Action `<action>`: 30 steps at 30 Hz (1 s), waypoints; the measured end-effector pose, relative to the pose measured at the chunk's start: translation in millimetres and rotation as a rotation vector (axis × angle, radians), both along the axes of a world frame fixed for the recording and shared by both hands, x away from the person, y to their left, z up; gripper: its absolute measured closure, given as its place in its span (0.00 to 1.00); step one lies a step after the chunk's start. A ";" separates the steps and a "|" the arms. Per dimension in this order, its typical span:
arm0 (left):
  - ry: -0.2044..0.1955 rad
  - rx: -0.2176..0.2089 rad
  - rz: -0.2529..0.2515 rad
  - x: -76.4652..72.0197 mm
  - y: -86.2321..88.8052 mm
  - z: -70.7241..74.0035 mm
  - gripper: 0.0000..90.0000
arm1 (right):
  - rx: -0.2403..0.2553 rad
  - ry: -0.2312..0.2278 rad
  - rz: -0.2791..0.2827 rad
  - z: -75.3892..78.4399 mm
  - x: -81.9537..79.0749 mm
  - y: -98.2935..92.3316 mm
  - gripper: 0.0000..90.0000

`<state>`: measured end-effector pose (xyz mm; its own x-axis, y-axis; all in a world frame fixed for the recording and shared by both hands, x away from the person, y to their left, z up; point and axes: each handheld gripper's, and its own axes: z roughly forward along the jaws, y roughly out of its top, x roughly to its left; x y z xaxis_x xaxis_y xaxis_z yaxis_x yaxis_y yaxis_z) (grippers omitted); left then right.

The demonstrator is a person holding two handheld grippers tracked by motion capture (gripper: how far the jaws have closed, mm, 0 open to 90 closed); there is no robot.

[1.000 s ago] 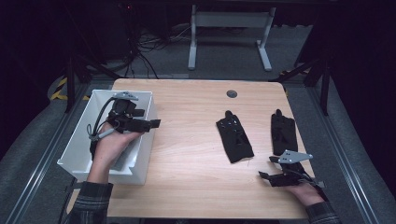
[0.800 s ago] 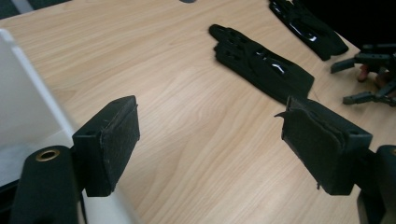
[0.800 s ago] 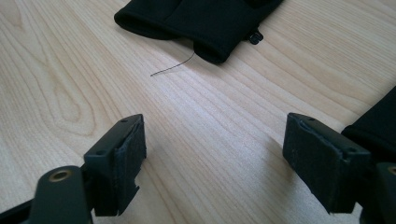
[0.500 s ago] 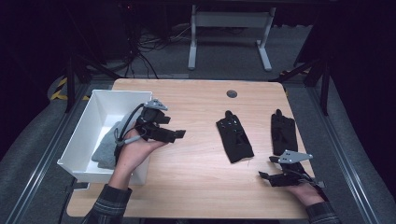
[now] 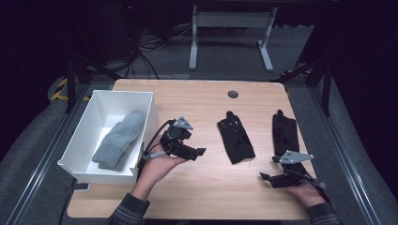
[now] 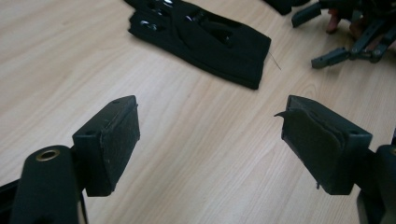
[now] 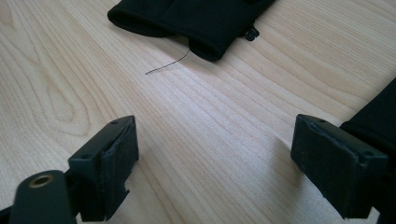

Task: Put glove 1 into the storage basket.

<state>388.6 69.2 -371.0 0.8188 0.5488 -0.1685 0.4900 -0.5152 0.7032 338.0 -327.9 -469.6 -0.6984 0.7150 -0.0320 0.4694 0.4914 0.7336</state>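
Two black gloves lie flat on the wooden table: the middle one and the right one. A grey glove rests inside the white bin. My left gripper hovers just right of the bin, open and empty, its jaws aimed at the middle glove. Near the front right edge my right gripper rests low, open, with only bare wood between its pads; its jaws have just been opening. In the right gripper view the middle glove's cuff lies ahead.
The bin stands at the table's left edge. A round cable hole sits at the back middle. A loose thread trails from the middle glove's cuff. The right glove's edge lies beside my right jaw. The left gripper view catches the right gripper.
My left hand has come from above the bin rightward and down over the table, uncovering the grey glove in the bin. The right hand has stayed in place.
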 end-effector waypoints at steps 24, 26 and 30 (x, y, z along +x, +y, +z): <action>-0.013 0.147 -0.067 -14.8 -6.9 -90.3 0.13 | -0.021 -0.024 0.009 6.5 -3.3 1.1 0.39; -0.025 0.167 -0.073 -15.3 -7.4 -93.7 0.11 | -0.022 -0.024 0.008 7.9 -3.3 1.5 0.45; -0.070 0.174 -0.088 -17.8 -8.1 -99.2 0.04 | -0.006 -0.028 0.004 14.7 -2.2 4.5 0.69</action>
